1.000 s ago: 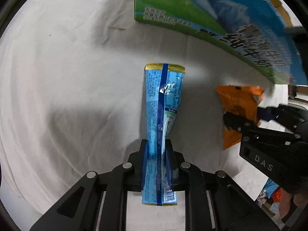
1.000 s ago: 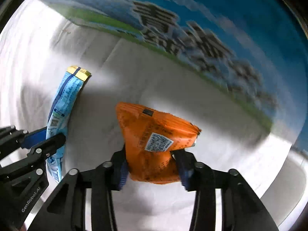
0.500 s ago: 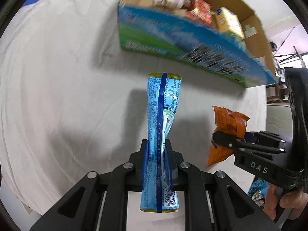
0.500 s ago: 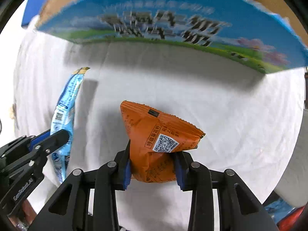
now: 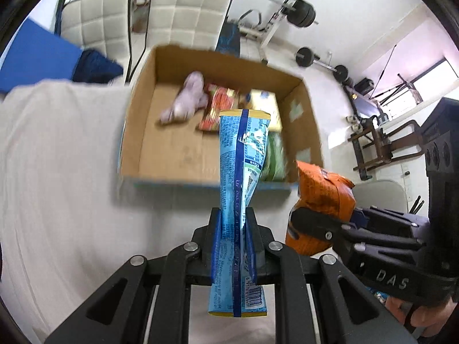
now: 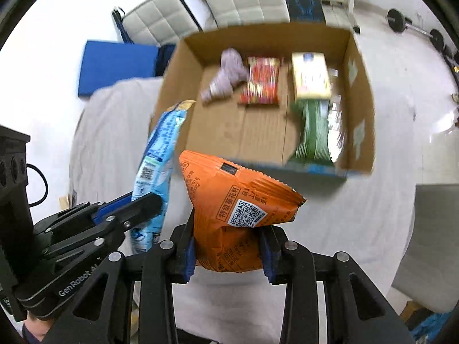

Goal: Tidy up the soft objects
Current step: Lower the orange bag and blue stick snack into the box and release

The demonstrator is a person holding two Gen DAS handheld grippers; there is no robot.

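My left gripper (image 5: pixel 233 229) is shut on a long blue snack packet (image 5: pixel 242 154), held upright in the air in front of the open cardboard box (image 5: pixel 137 109). My right gripper (image 6: pixel 228 243) is shut on an orange snack bag (image 6: pixel 229 200), held beside the blue packet (image 6: pixel 160 146) and in front of the box (image 6: pixel 361 91). In the left wrist view the right gripper (image 5: pixel 309 223) and orange bag (image 5: pixel 324 189) show at the right. In the right wrist view the left gripper (image 6: pixel 143 203) shows at the left.
The box holds a purple soft thing (image 6: pixel 226 77), a red packet (image 6: pixel 262 80), a yellow packet (image 6: pixel 309 76) and a green packet (image 6: pixel 312 132). It stands on a white-clothed table (image 5: pixel 57 172). White chairs (image 5: pixel 189 8), a blue mat (image 6: pixel 114 66) and weights stand behind.
Both grippers have risen with their packets, from low beside the box's printed side to above its rim, so the inside of the box now shows.
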